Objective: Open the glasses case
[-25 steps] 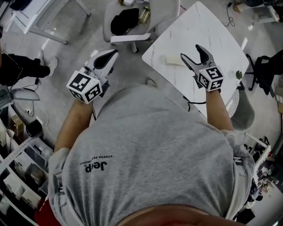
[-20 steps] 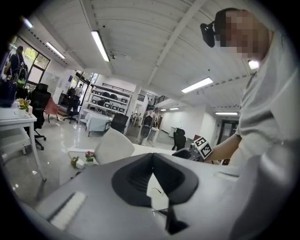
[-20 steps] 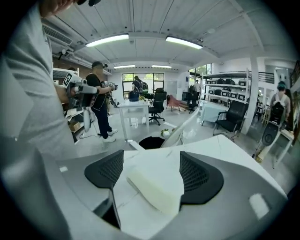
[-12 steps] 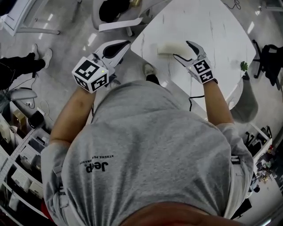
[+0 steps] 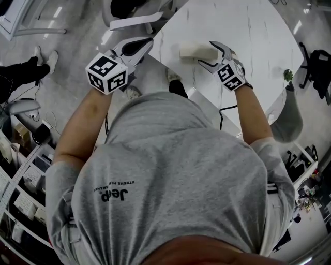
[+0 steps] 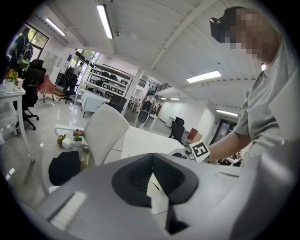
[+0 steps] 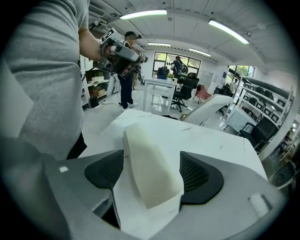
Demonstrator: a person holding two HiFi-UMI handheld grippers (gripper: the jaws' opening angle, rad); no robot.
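Note:
The glasses case (image 5: 194, 50) is a cream oblong box lying on the white marble table (image 5: 248, 31) near its near-left edge. My right gripper (image 5: 206, 54) is open and straddles the case's right end, one finger on each side. In the right gripper view the case (image 7: 150, 164) lies between the two dark pads (image 7: 105, 171), with a small gap on the left side. My left gripper (image 5: 147, 42) is shut and empty, held in the air just left of the table's edge. The left gripper view shows its jaws (image 6: 152, 161) pressed together and the right gripper's marker cube (image 6: 200, 151) beyond.
A white chair (image 5: 134, 15) stands beyond the left gripper, a dark bundle (image 6: 65, 166) on its seat. A small plant (image 5: 287, 76) sits at the table's right edge. A cable (image 5: 223, 111) hangs by the near table edge. Shelves and another person's legs (image 5: 26, 70) are at the left.
The right gripper has moved forward and left until its open jaws straddle the case. The left gripper has risen toward the table's edge, still shut.

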